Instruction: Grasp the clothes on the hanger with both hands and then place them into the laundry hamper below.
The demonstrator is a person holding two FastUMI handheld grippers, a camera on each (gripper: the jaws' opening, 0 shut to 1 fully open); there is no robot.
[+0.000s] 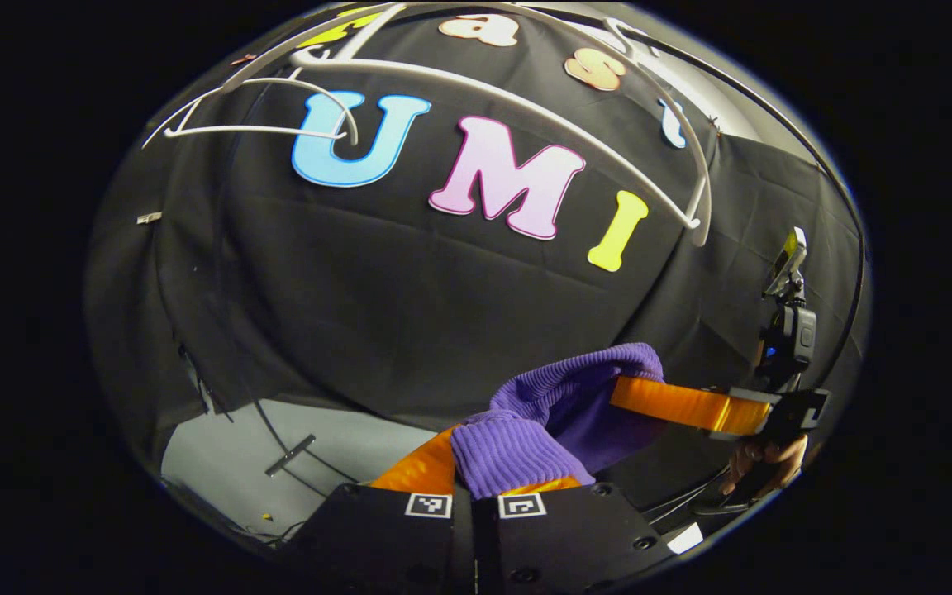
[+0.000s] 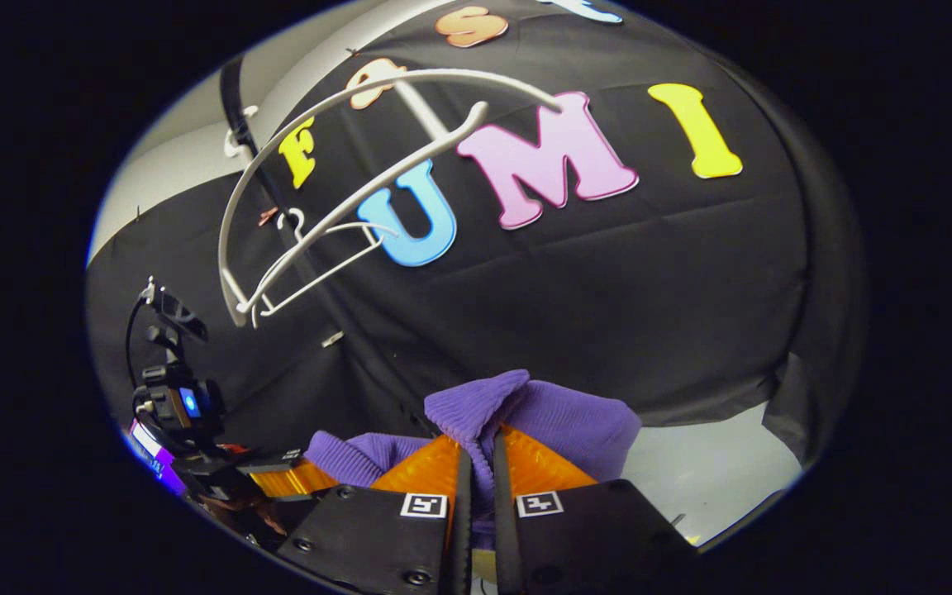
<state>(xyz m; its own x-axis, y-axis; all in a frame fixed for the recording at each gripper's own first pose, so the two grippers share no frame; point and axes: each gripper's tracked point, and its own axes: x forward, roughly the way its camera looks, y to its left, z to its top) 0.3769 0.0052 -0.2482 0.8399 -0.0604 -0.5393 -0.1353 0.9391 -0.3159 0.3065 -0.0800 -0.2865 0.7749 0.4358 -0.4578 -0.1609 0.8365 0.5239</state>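
A purple knitted garment (image 1: 525,430) bunches between both grippers, below the bare white hangers. In the left gripper view my left gripper (image 1: 476,483) is shut on a ribbed fold of it, and the right gripper (image 1: 674,403) comes in from the right with its fingers pressed into the same cloth. In the right gripper view my right gripper (image 2: 476,471) is shut on the purple garment (image 2: 542,421), and the left gripper (image 2: 278,479) holds its far end at the lower left. A white hanger (image 1: 525,99) hangs overhead, off the garment; white hangers (image 2: 335,215) hang at the upper left.
Behind the garment hangs the booth's black cloth wall (image 1: 410,289). A pale floor (image 1: 294,463) shows at the lower left in the left gripper view, and the pale floor (image 2: 716,471) at the lower right in the right gripper view. A hand (image 1: 765,459) holds the right gripper.
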